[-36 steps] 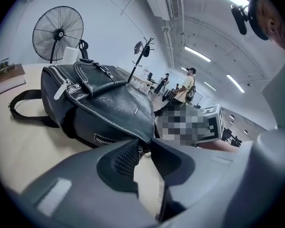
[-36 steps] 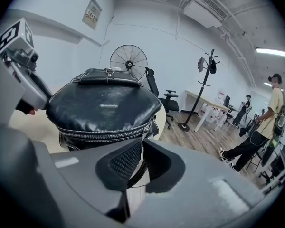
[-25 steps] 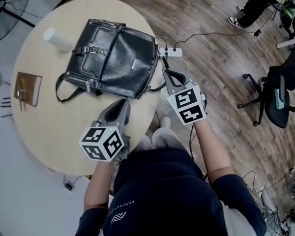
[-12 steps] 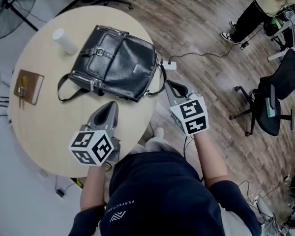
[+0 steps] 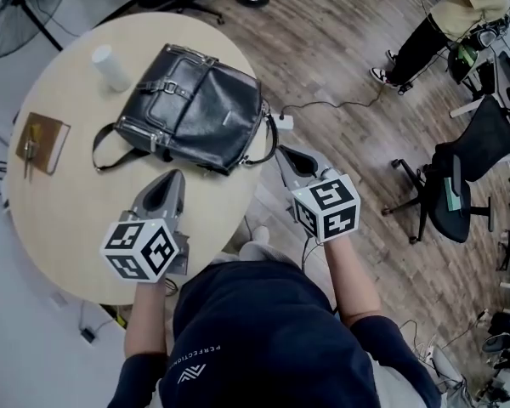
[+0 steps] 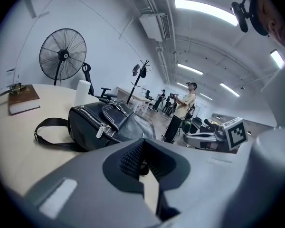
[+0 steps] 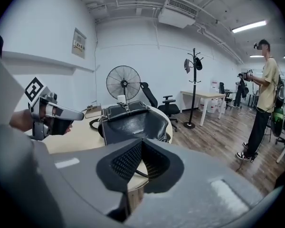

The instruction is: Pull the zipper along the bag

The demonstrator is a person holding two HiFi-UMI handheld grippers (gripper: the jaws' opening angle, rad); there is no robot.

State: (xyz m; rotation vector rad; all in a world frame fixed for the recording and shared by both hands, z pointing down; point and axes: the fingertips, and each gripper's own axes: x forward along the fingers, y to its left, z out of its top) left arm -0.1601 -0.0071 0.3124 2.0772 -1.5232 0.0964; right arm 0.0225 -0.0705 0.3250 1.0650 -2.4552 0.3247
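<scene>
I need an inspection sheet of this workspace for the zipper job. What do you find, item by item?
Surface: round table, pale top, on a wooden floor.
Job's things: black bag lying flat on the table, strap trailing to its left.
Clutter: white cylinder beside the bag; brown book near the table's left edge.
Grippers: left hand-held gripper and right hand-held gripper both shut, empty, apart from the bag.
Cables: power strip and cable on the floor beside the table.
Surroundings: fan, office chair, seated person.
</scene>
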